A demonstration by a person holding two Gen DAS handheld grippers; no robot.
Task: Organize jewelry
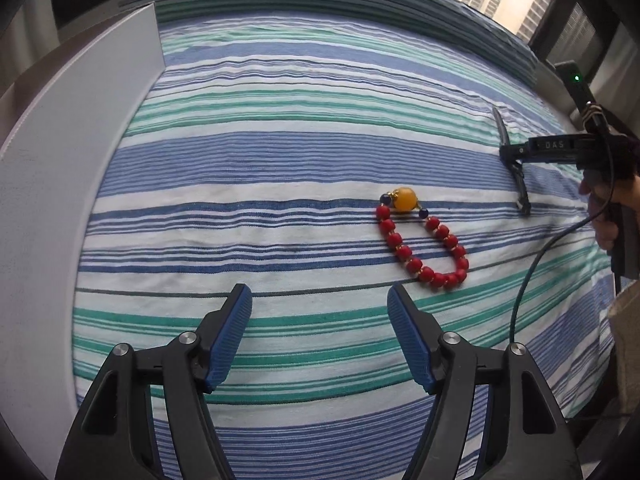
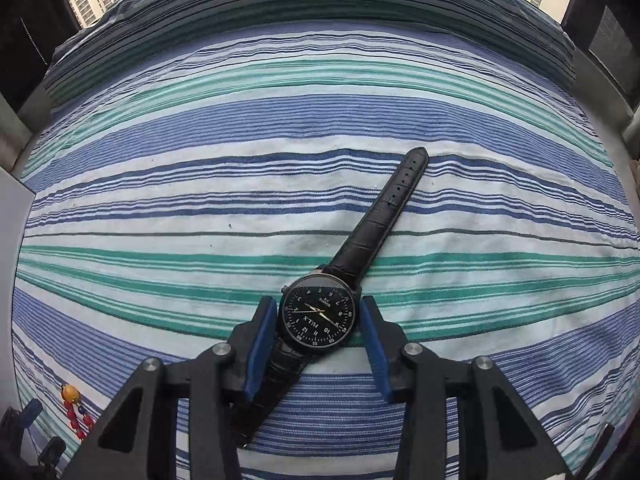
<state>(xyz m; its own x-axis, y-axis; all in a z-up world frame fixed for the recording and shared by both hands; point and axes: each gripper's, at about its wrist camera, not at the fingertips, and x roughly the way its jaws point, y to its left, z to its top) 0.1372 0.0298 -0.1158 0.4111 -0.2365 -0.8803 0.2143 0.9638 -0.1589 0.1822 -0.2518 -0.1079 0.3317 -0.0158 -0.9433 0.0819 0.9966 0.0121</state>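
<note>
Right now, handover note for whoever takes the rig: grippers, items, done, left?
Left gripper: open, empty, over the striped cloth, short of the red bead bracelet.
Right gripper: open, jaws either side of the black watch case, not clamped; watch lies flat.
White box at far left.
Done: nothing stowed that shows.
Left: grip watch, then bracelet, put both away.

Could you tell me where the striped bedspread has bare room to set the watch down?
Bare cloth stretches from the white panel to the bead bracelet, and beyond the watch strap tip. It is crowded between bracelet and right hand-held gripper.
</note>
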